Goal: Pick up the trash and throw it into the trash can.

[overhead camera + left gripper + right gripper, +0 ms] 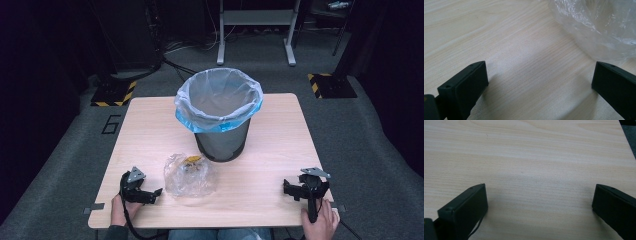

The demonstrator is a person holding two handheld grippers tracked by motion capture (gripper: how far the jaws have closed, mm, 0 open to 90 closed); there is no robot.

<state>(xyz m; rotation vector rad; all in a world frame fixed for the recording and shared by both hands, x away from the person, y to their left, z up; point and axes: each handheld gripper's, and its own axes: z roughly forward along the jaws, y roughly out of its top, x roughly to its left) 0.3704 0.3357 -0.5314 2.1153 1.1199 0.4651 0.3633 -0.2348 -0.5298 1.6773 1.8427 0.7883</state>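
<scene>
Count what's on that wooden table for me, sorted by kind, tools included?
Hand-held gripper: 2, left and right, both open
Bin lined with a bag: 1
Clear plastic bag with something yellow inside: 1
Total: 4

A light wooden table [150, 130] stands on grey carpet. Toward its far middle stands a dark bin [221, 140] lined with a blue-edged bag. Just beside the bin's base lies a crumpled clear plastic bag [190, 177] holding something yellow.
</scene>
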